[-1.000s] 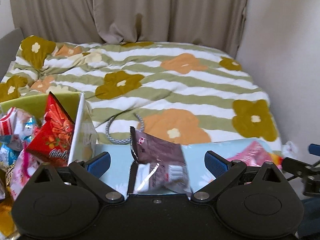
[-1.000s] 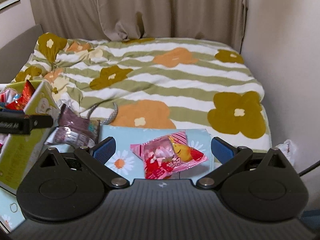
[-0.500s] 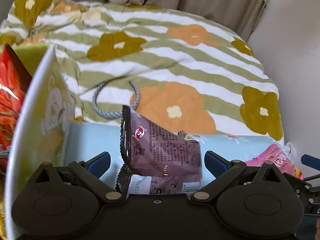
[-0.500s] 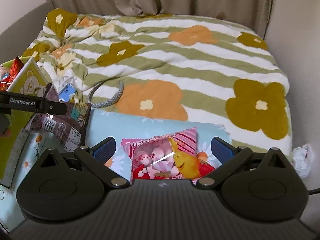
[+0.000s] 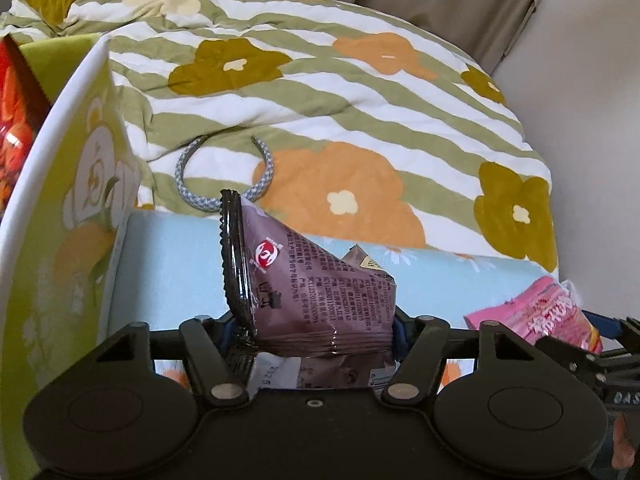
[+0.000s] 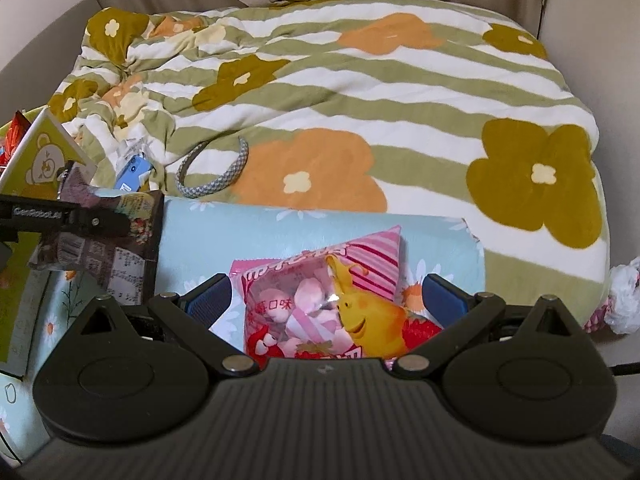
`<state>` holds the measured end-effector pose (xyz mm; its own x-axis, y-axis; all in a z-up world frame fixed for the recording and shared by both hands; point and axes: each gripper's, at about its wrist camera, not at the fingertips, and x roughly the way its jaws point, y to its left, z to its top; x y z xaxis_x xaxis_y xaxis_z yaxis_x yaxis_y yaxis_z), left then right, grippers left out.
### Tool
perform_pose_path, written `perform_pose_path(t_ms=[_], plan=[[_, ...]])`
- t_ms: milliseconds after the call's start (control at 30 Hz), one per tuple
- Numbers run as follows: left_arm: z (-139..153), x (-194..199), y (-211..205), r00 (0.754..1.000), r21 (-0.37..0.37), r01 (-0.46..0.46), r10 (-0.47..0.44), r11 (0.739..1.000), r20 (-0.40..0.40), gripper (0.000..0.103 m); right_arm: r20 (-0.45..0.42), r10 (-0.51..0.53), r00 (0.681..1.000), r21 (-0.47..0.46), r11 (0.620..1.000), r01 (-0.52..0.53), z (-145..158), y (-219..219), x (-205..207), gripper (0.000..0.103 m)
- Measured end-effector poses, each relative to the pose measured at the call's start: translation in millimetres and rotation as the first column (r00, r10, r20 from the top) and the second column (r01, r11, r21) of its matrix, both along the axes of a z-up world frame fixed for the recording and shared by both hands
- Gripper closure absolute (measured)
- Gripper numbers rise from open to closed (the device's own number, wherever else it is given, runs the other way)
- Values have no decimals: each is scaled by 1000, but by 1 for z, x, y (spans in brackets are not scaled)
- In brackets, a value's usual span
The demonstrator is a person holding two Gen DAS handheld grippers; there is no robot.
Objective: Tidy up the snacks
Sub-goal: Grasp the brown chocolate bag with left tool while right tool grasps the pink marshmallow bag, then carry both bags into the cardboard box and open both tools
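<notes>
Black plastic linkages frame both views, and between them our left gripper (image 5: 316,326) has just been closing its jaws, which now pinch the lower part of the brown snack packet (image 5: 308,280), so that its sealed end juts up above the pads. Our right gripper (image 6: 326,300) stands with its blue pads (image 6: 442,300) spread wide on either side of the pink marshmallow bag (image 6: 320,300), which lies between them on the pale blue daisy-print cloth (image 6: 256,236) without being squeezed. Just to the left of the brown packet rises the white-rimmed wall of the green snack box (image 5: 76,184), with a red snack bag (image 5: 16,108) showing inside it; we judge that box to be where both packets should go. Beyond the cloth spreads the striped flowered blanket (image 6: 360,92), with a grey braided headband (image 5: 224,196) lying on it and a small blue object (image 6: 132,170) among the folds near the box. From here we see two risks. Our left grip sits low on a slick, puffy wrapper, so the packet could slide out or swing as we lift it over the box rim, and the rim is close enough to catch it. On the right, the bag is soft and wider than a firm bite, so closing off-centre may only crease a corner and drop it, or nip the cloth beneath along with it.
</notes>
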<state>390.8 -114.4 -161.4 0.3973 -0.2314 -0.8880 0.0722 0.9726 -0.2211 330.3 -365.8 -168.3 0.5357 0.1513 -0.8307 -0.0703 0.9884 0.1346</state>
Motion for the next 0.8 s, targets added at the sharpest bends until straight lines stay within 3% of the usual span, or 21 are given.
perform_pose_path(t_ms=[567,800], plan=[[29,-54,-4,998,56,9,-13,998,66,32,-48,-3,999,46,999,5,-20,-6,-1,0],[47,-77,-8,993,59,23,-30,998,117,32,-26,-36,999,73,997,38,-12,-8,-15,12]])
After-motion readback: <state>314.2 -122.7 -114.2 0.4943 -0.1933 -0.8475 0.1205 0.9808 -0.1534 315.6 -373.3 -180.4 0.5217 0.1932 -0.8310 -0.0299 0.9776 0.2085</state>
